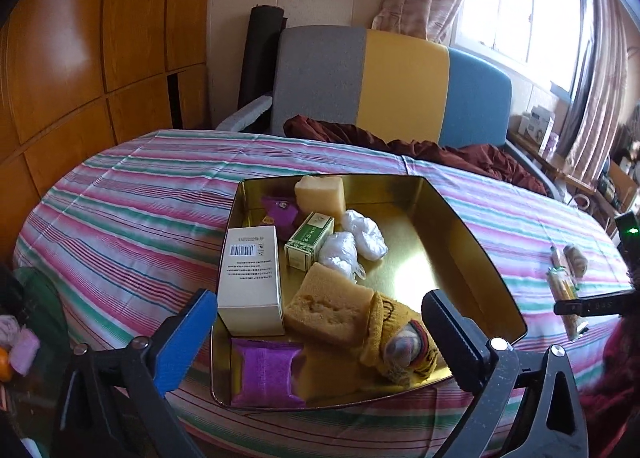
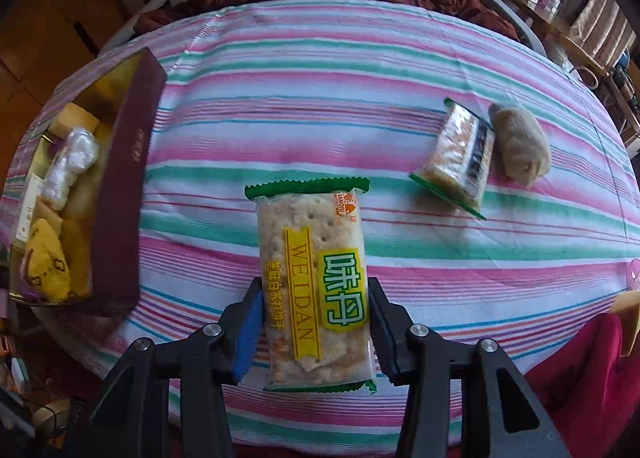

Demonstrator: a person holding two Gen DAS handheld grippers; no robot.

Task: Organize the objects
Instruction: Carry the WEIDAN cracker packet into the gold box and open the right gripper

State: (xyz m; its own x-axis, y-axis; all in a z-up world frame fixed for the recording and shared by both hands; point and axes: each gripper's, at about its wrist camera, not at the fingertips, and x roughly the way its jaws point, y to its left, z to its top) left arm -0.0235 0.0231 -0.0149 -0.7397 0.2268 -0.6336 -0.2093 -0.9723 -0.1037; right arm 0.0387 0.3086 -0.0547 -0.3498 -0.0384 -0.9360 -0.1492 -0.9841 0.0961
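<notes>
The right tool was clamped on a cracker packet, whose long axis ran straight up the frame, away from the tool. The gold tin, where sorted things lay, sat at the left of that frame, so the packet probably had to travel leftward. In the left wrist view the left tool stood fully open and empty above the tin's near end, over a yellow sock.
</notes>
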